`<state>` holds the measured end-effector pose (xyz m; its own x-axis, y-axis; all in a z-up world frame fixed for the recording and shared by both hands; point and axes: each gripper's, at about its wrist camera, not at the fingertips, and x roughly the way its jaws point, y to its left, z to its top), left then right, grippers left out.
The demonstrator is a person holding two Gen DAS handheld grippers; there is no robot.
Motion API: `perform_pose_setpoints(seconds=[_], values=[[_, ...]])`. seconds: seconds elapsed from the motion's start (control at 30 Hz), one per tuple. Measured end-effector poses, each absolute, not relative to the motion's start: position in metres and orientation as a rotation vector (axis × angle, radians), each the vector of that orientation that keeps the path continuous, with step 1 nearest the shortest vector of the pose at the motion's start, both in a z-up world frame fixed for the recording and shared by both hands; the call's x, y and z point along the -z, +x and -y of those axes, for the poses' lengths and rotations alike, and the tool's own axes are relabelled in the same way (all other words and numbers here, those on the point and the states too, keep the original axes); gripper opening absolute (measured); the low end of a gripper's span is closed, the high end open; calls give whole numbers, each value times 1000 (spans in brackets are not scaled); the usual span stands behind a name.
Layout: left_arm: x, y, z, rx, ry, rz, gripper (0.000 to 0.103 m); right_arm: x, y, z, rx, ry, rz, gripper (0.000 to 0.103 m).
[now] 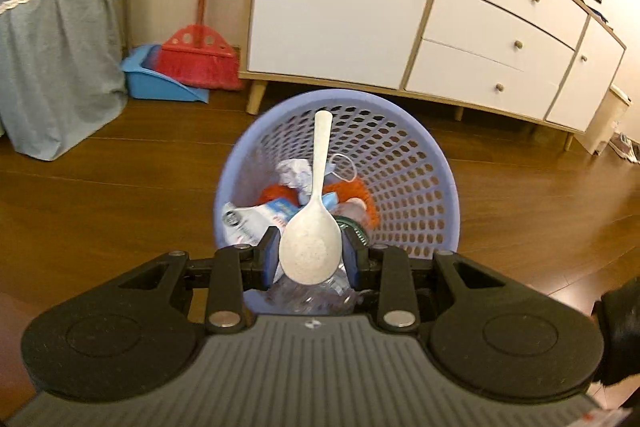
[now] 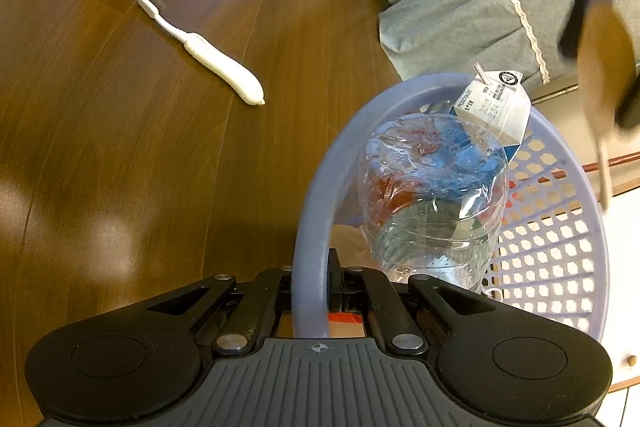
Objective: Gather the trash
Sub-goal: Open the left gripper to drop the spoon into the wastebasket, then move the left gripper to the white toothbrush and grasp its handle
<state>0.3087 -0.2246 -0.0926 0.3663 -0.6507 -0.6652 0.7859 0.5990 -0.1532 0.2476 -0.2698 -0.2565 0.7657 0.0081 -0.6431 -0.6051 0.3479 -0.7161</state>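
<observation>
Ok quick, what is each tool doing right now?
Left tool: shut on the white spoon, above the purple basket.
Right tool: shut on the basket's rim.

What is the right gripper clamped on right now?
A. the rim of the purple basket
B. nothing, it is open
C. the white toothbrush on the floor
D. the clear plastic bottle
A: in the right wrist view the right gripper has its fingers closed either side of the purple basket rim, while the toothbrush lies apart on the floor and the bottle sits inside the basket.
</observation>
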Motion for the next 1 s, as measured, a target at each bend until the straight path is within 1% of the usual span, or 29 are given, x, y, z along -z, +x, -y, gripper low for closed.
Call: perform_pose_setpoints(seconds=[0.07,0.17,0.33,0.63,0.87,1.0], values=[[96,317,239,939,192,-772,28,256,248,269,-429,-1158,-605,0],[94,328,250,933,123,-746,39,255,248,270,-428,-1154,-607,0],[83,329,238,907,116,-681,39,254,248,271,-427,-1149,-604,0],[89,331,193,833,126,-693,39,252,250,271,-422,-1141,-606,0],[103,339,147,729,141,-714,39,252,250,271,-424,-1145,-605,0],[122,345,108,638,122,-752,41,252,250,270,-422,-1142,-605,0]])
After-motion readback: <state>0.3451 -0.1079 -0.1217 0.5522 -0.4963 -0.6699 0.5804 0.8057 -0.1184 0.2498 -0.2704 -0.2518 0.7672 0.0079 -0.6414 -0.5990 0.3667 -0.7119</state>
